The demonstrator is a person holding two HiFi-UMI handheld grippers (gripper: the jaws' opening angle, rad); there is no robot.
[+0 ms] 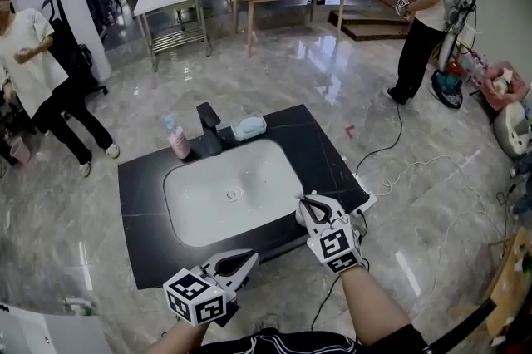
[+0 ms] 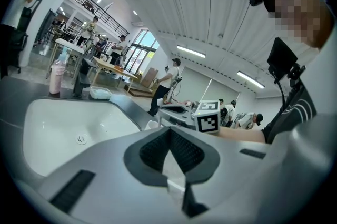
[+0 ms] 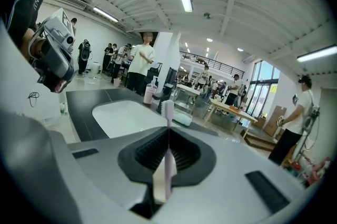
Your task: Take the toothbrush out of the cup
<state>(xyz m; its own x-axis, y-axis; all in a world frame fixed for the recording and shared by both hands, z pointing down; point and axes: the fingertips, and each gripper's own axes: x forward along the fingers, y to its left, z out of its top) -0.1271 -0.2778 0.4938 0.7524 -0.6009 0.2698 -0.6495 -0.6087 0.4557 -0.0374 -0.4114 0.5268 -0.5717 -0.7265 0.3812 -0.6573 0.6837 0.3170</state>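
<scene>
The toothbrush [image 3: 168, 157] stands upright, clamped in your right gripper's [image 3: 167, 131] jaws, over the white cup [image 1: 301, 217] at the tabletop's [image 1: 145, 203] front right edge beside the sink [image 1: 199, 203], while your left gripper [image 1: 248, 261] holds its jaws together, empty, at the front edge.

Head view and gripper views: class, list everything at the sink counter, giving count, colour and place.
counter: one, black, on the floor
basin: one, white, set into counter
faucet: one, black, behind basin
bottle: one, pink, left of faucet
dish: one, pale blue, right of faucet
cup: one, white, counter's front right
toothbrush: one, pale pink, between right gripper's jaws
left gripper: one, grey, shut, empty
right gripper: one, grey, shut on toothbrush, by cup
</scene>
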